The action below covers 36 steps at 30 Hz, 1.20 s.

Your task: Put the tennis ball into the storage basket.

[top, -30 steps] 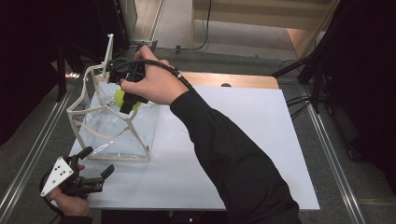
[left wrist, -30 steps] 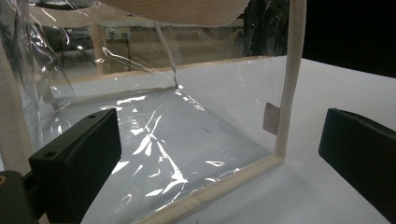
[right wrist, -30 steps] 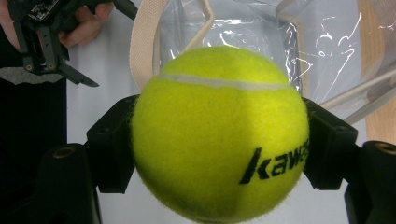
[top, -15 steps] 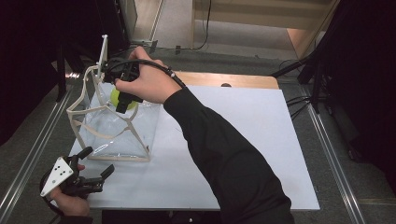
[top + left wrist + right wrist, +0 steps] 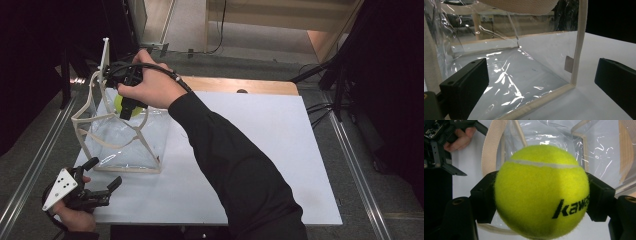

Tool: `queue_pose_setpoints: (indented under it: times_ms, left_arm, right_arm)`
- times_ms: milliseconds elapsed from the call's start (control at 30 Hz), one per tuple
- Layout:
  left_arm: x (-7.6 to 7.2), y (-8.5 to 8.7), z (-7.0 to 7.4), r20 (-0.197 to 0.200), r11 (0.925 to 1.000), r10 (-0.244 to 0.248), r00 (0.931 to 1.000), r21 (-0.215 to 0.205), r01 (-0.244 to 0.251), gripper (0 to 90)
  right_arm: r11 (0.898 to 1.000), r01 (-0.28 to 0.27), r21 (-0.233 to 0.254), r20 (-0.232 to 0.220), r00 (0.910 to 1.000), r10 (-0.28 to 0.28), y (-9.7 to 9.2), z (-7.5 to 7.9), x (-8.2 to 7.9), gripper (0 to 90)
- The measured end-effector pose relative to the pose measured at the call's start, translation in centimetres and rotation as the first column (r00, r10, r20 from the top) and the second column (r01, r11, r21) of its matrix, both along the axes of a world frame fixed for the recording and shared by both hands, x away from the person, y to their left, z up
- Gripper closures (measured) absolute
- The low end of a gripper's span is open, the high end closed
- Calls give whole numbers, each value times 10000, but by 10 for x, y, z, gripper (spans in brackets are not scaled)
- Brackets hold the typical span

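A yellow-green tennis ball [image 5: 541, 195] with black lettering is clamped between the black pads [image 5: 485, 197] of my right gripper [image 5: 125, 109]. The gripper holds the ball [image 5: 119, 104] over the open top of a clear plastic bag [image 5: 120, 145] with cream webbing trim, which stands at the table's left side. In the right gripper view the bag's mouth [image 5: 584, 147] lies just beyond the ball. My left gripper [image 5: 106, 172] rests near the table's front left corner. Its jaws are open with nothing between them, and they point at the bag's near corner [image 5: 571, 85].
The bag stands on a white tabletop [image 5: 260, 150] with a wooden strip [image 5: 240, 86] along its far edge. Metal rails [image 5: 30, 165] run along the floor at the left. Cables and dark stands [image 5: 330, 95] sit at the right.
My right hand has carried the ball a little to the left over the bag's open top. The left gripper has stayed where it was.
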<state>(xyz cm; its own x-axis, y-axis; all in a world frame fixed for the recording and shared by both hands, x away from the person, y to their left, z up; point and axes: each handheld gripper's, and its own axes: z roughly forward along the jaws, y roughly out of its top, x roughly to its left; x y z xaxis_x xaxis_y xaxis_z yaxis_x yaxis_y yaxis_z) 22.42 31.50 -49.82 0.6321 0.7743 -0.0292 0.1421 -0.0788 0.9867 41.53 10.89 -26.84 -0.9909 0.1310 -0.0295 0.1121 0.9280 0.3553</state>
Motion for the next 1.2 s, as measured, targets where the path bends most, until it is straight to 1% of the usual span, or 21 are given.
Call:
queue_pose_setpoints:
  times_ms: [133,167,267,467,500,567,633,667,767,800,867,967,1067,1100,1200]
  left_arm:
    - [0,0,0,0,10000,-14,10000,-1,14,0]
    - [0,0,0,5,10000,-5,10000,0,5,0]
    - [0,0,0,3,10000,-3,10000,-6,3,0]
    - [0,-1,0,-12,10000,-6,10000,-9,6,0]
    - [0,-1,0,-11,10000,-2,10000,-9,2,0]
    - [0,0,0,-11,10000,-2,10000,11,2,0]
    - [0,-1,0,-18,10000,-1,10000,11,1,0]
    - [0,-1,0,-28,10000,16,10000,16,-16,0]
    - [0,-1,0,-17,10000,18,10000,45,-18,0]
    - [0,-1,0,-22,10000,21,10000,46,-20,0]
    - [0,-1,0,-23,10000,33,10000,29,-33,0]
    - [0,-1,0,-25,10000,29,10000,58,-29,0]
    - [0,-1,0,-27,10000,35,10000,48,-35,0]
    - [0,-1,0,-27,10000,35,10000,48,-35,0]
    - [1,-2,0,1,10000,22,10000,72,-22,0]
  right_arm:
    - [9999,93,-58,-6,10000,-93,1,-2,2,234]
    - [9998,142,-140,2,9999,-142,1,-5,3,235]
    - [9997,119,-231,0,9999,-119,1,-7,4,234]
    - [9996,58,-267,-11,10000,-58,-2,-11,4,233]
    - [9994,140,-311,-24,9999,-141,-2,-11,3,232]
    - [9990,84,-428,153,9999,-78,-4,-11,2,230]
    - [9988,151,-456,150,9998,-144,-5,-11,2,228]
    - [9987,124,-489,336,9994,-108,-6,-11,0,214]
    - [9988,136,-477,366,9993,-118,-8,-9,0,190]
    - [9992,117,-395,247,9996,-107,-10,-7,-1,173]
    - [9990,165,-423,318,9994,-151,-12,-6,-2,162]
    - [9989,186,-428,303,9994,-173,-13,-5,-3,158]
    - [9991,281,-316,443,9987,-266,-18,-3,-6,108]
    - [9991,281,-316,443,9987,-266,-18,-3,-6,108]
    - [9995,306,-112,543,9981,-300,-23,-2,-9,49]
